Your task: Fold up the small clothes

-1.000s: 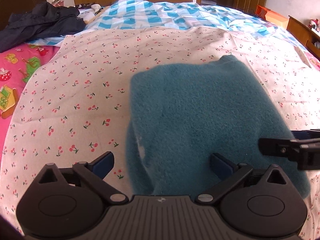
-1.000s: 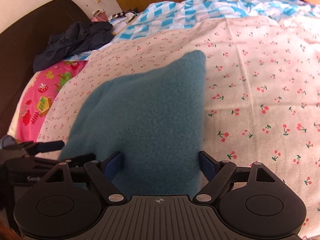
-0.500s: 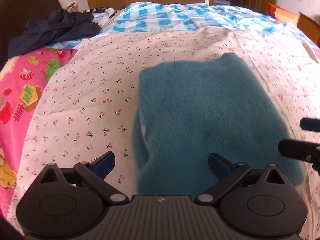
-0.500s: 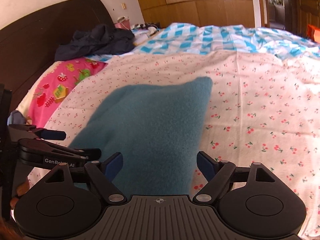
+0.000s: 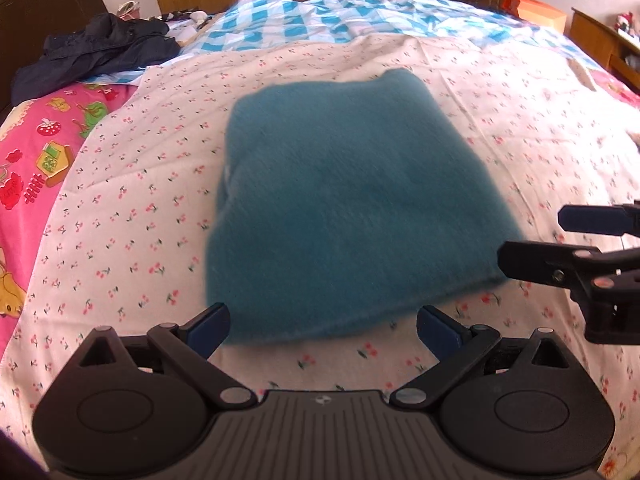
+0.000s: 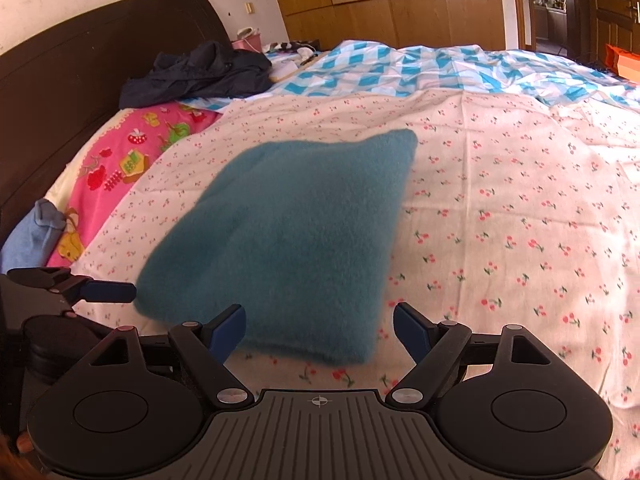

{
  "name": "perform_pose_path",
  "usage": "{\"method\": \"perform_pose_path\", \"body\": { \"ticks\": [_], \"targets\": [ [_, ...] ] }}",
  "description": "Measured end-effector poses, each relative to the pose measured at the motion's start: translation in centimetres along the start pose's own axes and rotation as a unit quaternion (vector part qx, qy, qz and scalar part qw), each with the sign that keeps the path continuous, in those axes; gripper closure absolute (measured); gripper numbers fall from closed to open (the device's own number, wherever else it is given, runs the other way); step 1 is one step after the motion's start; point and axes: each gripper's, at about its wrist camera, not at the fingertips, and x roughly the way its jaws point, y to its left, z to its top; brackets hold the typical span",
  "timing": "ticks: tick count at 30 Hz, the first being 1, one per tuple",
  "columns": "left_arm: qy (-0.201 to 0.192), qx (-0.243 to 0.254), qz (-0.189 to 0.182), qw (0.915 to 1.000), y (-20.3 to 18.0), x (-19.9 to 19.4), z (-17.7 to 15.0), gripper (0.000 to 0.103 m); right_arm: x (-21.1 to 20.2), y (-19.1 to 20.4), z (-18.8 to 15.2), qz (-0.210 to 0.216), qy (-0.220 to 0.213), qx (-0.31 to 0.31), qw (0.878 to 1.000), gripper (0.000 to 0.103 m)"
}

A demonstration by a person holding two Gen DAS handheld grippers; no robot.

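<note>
Although spread wide across both views, cherry-print sheet [image 5: 132,216] serves only as the working surface, smooth and flat. Beyond it, blue-checked quilt [image 6: 440,66], pink cartoon-print cover [image 6: 120,168], dark jacket [image 5: 96,54] heaped toward the headboard. Centred on the sheet, teal fleece garment [image 5: 344,200], lying as a compact squarish stack, edges roughly aligned, apparently folded. Judged soft, light, thick-piled, non-slippery; likely to sag if lifted by one corner. Best taken at the near edge, both near corners pinched through all layers. Left gripper [image 5: 322,326] spread wide, nothing between the jaws, just short of the near edge. Right gripper [image 6: 320,330] likewise wide and empty, near corner below it.
</note>
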Motion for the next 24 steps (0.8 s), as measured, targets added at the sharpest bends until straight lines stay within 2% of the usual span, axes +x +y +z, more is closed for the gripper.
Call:
{"method": "perform_pose_path", "body": {
  "ticks": [5, 24],
  "targets": [
    [0.018, 0.008, 0.008, 0.9998, -1.2, -0.2, -0.8, 0.000, -0.6, -0.3, -1.0, -0.002, 0.005, 0.008, 1.000, 0.021],
    [0.018, -0.029, 0.007, 0.9994, -1.4, -1.3, -1.9, 0.000, -1.2, -0.9, -3.2, -0.012, 0.022, 0.015, 1.000, 0.020]
  ]
}}
